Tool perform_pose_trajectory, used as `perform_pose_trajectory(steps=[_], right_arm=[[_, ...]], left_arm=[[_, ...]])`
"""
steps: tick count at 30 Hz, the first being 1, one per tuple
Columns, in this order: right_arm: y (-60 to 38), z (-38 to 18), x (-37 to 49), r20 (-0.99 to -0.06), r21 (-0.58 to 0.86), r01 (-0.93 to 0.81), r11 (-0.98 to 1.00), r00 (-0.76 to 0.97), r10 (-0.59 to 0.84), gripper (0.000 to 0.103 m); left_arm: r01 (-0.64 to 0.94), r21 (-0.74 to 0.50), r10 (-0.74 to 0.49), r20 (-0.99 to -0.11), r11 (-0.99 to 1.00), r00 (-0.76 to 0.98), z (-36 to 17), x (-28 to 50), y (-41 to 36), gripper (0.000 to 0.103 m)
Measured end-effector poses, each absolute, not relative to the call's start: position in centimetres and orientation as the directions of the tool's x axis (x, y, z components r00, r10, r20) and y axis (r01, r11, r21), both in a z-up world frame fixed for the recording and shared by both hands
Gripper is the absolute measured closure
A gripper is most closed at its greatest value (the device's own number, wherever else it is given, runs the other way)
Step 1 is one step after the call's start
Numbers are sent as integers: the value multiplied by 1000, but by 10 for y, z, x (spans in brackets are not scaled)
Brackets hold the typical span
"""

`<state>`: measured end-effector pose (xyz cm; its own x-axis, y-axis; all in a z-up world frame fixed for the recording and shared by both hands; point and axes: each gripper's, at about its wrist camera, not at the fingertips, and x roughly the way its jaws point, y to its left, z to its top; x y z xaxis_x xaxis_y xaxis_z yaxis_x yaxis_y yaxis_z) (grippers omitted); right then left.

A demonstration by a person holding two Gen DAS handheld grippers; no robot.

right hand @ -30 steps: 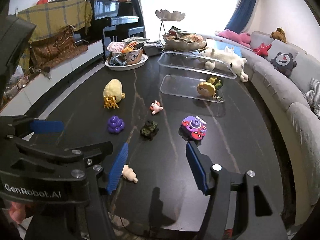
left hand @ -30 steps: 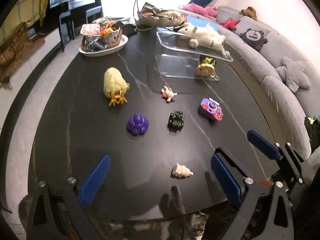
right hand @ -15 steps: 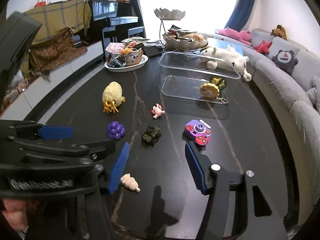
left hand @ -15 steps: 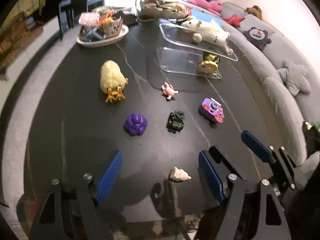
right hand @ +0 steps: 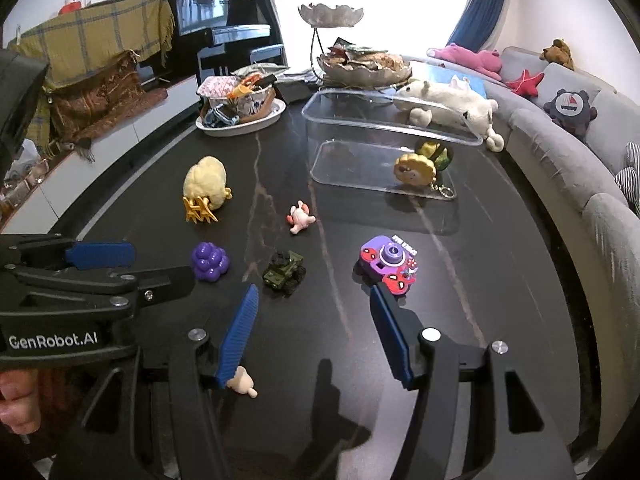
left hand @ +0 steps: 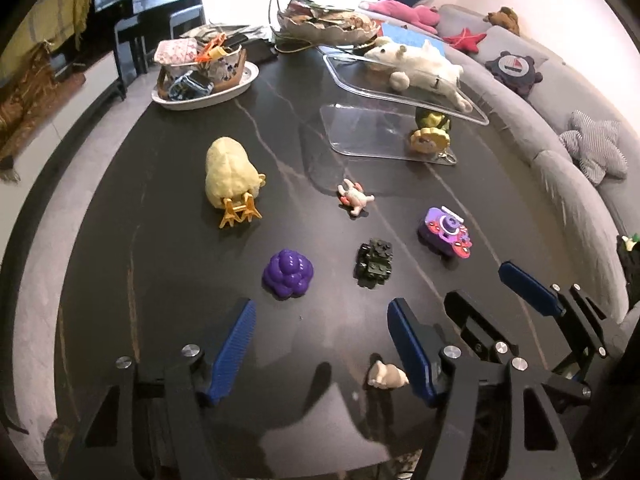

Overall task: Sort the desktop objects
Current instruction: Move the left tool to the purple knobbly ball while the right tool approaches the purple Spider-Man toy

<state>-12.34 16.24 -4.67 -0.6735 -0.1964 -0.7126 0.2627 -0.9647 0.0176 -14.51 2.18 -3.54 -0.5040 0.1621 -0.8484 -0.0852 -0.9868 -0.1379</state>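
We hover both tools over the near edge of the dark bench [left hand: 160, 280], where the small toys lie scattered. The left gripper [left hand: 320, 344] has its jaws closing, about half apart, with nothing between them but bare bench; the right gripper [right hand: 312, 328] holds its jaws at a middling gap, also empty.

The nearest thing is a small cream figurine [left hand: 387, 376], lying on its side just beside the inner face of the left gripper's right-hand finger and outside the gap. It looks like moulded plastic or rubber: light, stiff, rounded and probably a little slick, so we judge it best pinched across its thickest middle, low to the bench.

Further off sit the purple grape cluster [left hand: 288, 274], knobbly and easy to grip across its sides; the dark green toy truck [left hand: 375, 263], rigid, best taken across its flat flanks so that the wheels cannot roll it away; and the purple toy camera [right hand: 387, 264], wider, to be held across its shorter side. The yellow chick [left hand: 232, 176] looks soft and bulky, so it should squash under the pads. The clear tray [right hand: 360, 168], already holding a lion keyring [right hand: 414, 170], is the likely destination.
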Motion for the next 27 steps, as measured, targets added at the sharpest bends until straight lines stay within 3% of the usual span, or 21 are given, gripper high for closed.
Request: perform_pose_trajectory(steps=[27], right_arm=[[182,-81,-183,-771,122,222,-967,-592,-233,47]], left_arm=[[-76,-130,150,-885,-989,-441,-82,-192,30,42]])
